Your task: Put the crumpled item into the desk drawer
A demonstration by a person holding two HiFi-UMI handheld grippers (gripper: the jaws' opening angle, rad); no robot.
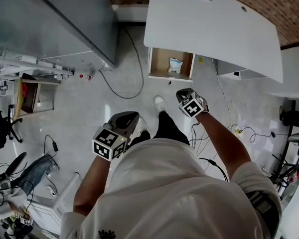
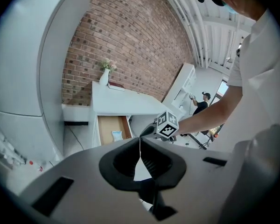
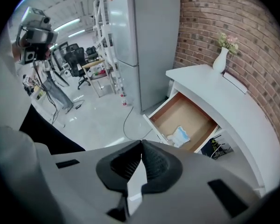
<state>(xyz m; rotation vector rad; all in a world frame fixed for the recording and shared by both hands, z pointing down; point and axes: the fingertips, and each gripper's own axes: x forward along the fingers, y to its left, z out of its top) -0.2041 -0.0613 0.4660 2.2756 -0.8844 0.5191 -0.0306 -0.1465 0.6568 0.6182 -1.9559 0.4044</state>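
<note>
1. The left gripper point(image 2: 140, 141) has its jaws pressed together on nothing. The right gripper point(image 3: 141, 146) is the same, and both are well apart from the desk point(image 1: 214, 29).
2. The crumpled item point(image 3: 179, 136) already lies inside the open drawer point(image 3: 182, 113).
3. Likely risks: an off-centre shove could skew the drawer, or the floor cable point(image 1: 134, 59) could snag a step forward.
4. No writing is readable; there are only square markers on the gripper cubes.

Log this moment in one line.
left gripper: shut, empty | right gripper: shut, empty | item: lying in open drawer | desk: grippers held short of it
</note>
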